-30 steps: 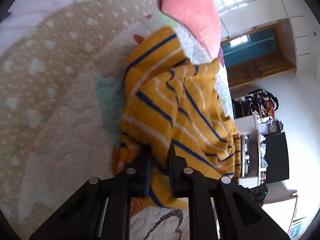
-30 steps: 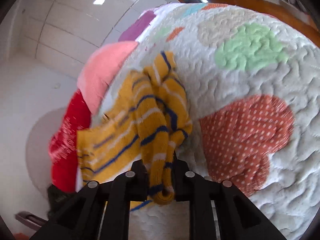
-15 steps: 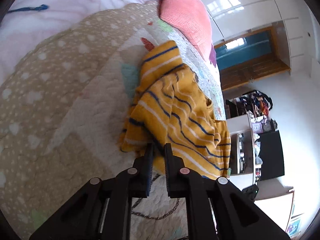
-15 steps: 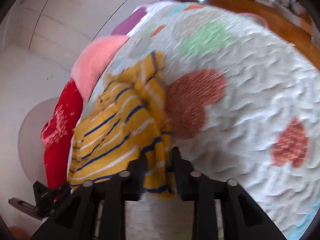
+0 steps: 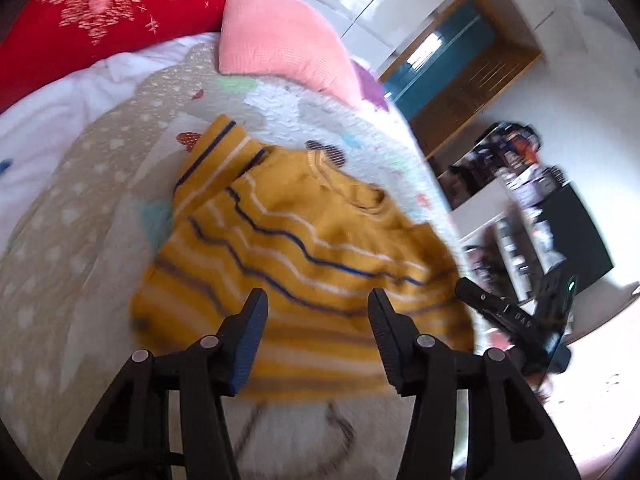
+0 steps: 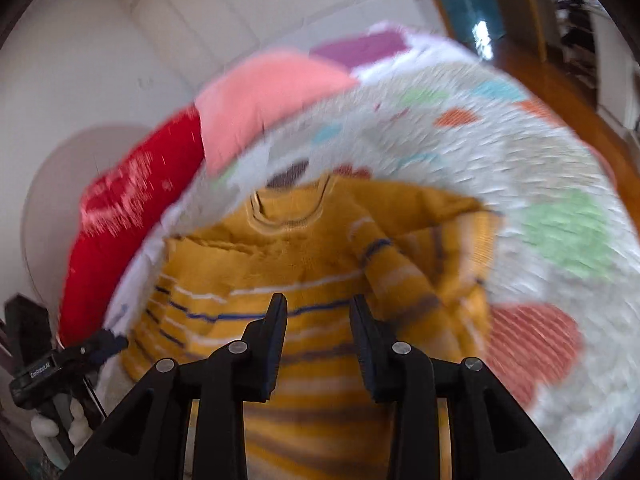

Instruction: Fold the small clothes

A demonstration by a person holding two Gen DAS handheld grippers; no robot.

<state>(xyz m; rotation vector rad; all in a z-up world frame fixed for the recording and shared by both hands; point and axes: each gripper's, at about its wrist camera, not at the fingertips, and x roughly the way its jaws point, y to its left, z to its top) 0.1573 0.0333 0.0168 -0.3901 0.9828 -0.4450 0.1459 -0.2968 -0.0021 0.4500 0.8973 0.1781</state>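
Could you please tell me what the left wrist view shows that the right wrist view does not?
Only the left wrist view shows the dark cabinet and cluttered shelves. Only the right wrist view shows the sweater's striped sleeve folded across its body. Both share the yellow striped sweater lying on the quilt, the pink pillow, the red pillow, and open jaws.

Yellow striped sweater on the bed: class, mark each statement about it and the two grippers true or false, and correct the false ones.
1. The left gripper is open. True.
2. The right gripper is clamped on the yellow striped sweater. False: its jaws stand apart, holding nothing.
3. The sweater lies spread on the quilt, neckline away from the grippers. True.
4. A green pillow lies beyond the sweater. False: the pillows there are a pink pillow and a red pillow.
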